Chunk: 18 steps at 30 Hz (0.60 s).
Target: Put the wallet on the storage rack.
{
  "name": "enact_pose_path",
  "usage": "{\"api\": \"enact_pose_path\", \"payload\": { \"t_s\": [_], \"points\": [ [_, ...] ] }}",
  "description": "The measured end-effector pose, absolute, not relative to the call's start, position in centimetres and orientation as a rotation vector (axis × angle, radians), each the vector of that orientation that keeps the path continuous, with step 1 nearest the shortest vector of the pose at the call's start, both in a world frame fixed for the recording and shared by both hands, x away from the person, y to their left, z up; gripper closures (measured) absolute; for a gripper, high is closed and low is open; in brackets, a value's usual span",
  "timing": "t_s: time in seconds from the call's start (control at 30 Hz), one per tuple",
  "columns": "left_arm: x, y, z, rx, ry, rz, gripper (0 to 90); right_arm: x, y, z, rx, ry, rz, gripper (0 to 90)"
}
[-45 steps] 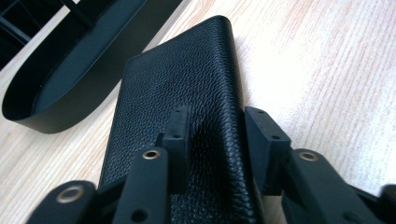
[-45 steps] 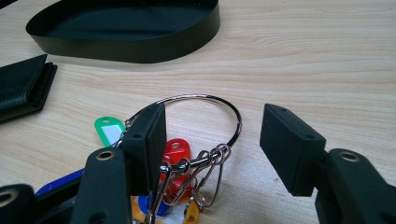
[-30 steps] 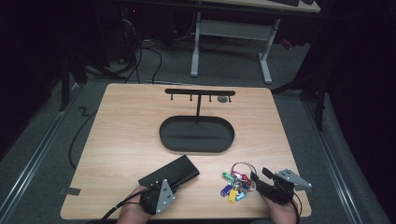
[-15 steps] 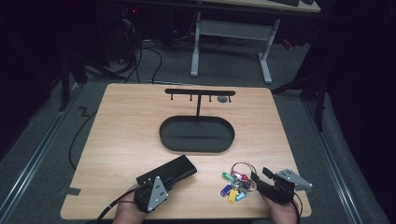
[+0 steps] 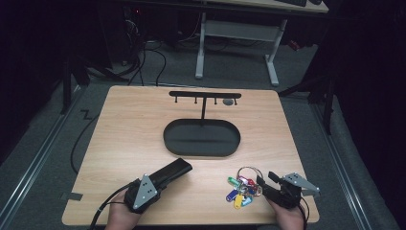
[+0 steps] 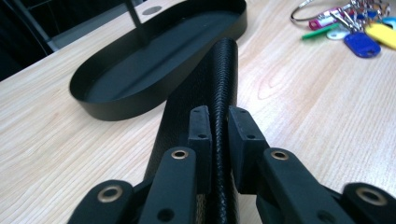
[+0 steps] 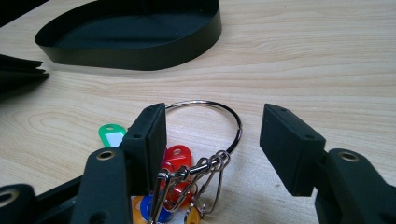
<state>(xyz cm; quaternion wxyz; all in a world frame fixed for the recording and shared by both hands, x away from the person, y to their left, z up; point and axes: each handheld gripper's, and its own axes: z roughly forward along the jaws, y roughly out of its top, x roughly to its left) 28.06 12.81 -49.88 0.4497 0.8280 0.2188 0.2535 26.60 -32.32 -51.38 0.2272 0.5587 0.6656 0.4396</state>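
A black textured wallet (image 5: 172, 171) lies at the table's near left, and my left gripper (image 5: 160, 182) is shut on its near edge. In the left gripper view both pads (image 6: 201, 128) press the wallet's rounded spine (image 6: 224, 65). A bunch of keys with coloured tags (image 5: 242, 189) on a steel ring lies at the near right. My right gripper (image 5: 263, 181) stands open just right of it. In the right gripper view the ring (image 7: 205, 103) and its clips sit between the open jaws of the right gripper (image 7: 212, 135), touching neither pad.
A black oval tray (image 5: 201, 136) sits mid-table, with a thin post rising behind it to a hook bar (image 5: 205, 94). Something small and round (image 5: 229, 101) hangs at the bar's right end. Bare wood lies left and right of the tray. A desk frame stands beyond the table.
My left gripper has shifted left and slightly forward with the wallet, which now looks narrower and more angled. The right gripper and the keys have stayed put.
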Motion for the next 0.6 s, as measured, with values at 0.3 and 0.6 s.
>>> {"api": "enact_pose_path", "payload": {
  "t_s": [0.3,0.6],
  "points": [
    [28.7,15.0,-49.1,1.985,0.619,0.594,81.3,26.8,-32.3,-51.4,1.534,1.84,1.219,41.5],
    [28.7,16.1,-48.3,1.933,0.668,0.553,81.8,26.8,-32.5,-51.4,1.536,1.84,1.226,41.4]
  ]
}}
